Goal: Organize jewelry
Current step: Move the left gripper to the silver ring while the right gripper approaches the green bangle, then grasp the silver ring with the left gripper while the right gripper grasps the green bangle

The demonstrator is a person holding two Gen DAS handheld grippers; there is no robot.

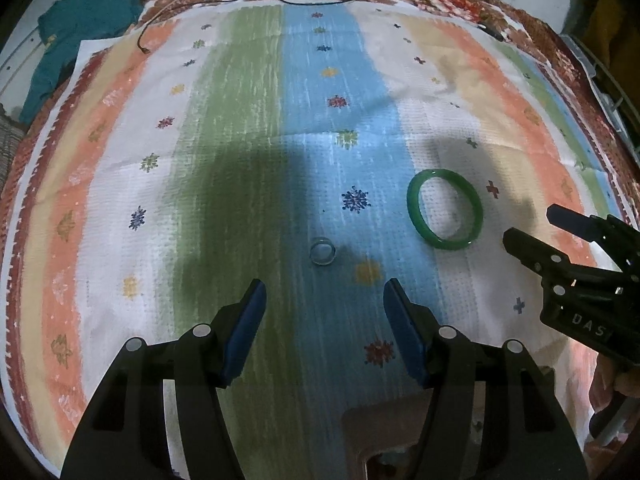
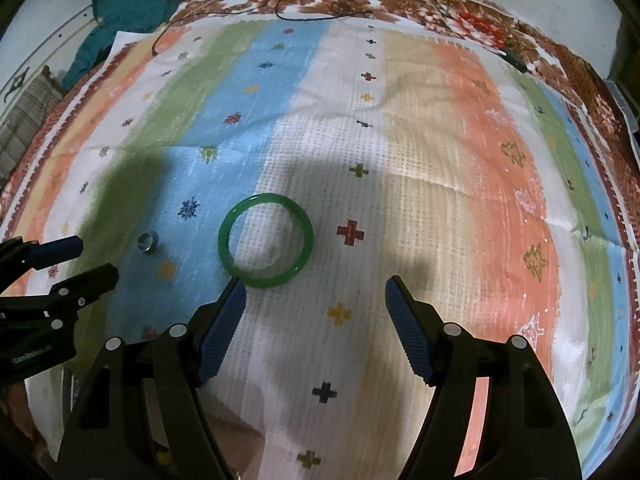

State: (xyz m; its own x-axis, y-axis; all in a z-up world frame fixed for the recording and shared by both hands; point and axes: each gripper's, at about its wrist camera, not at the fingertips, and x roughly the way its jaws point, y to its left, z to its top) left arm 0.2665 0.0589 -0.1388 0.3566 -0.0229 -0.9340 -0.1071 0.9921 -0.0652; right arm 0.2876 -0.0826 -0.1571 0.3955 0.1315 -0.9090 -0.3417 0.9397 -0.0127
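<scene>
From my left wrist camera I see the left gripper (image 1: 324, 300) with its blue pads spread apart and nothing between them, poised over the blue stripe of the striped cloth (image 1: 240, 128). Just ahead of the fingertips lies a small clear ring (image 1: 322, 252), flat on the cloth and untouched. Further right and a little beyond it rests the green bangle (image 1: 444, 209), also flat, near the ring but not touching it. At the right edge of this view the right gripper (image 1: 532, 226) comes in side-on, near the bangle but clear of it.

My right wrist camera gives the complement. The right gripper (image 2: 316, 300) has its jaws wide apart and holds nothing; the green bangle (image 2: 265, 240) lies just ahead of it, offset to the left, so that its near rim meets the tip of the left-hand finger (image 2: 224, 324) in the picture. Whether pad and bangle actually touch I cannot tell from this angle. The ring (image 2: 147, 242) looks darker and metallic here, sitting left of the bangle on the blue stripe. The left gripper (image 2: 90, 258) enters from the left edge, its jaws apart, close to the ring.

Only this view shows the cloth's broad orange band (image 2: 492, 168) to the right. Both views show a teal garment (image 2: 132, 8) beyond the far left corner.
</scene>
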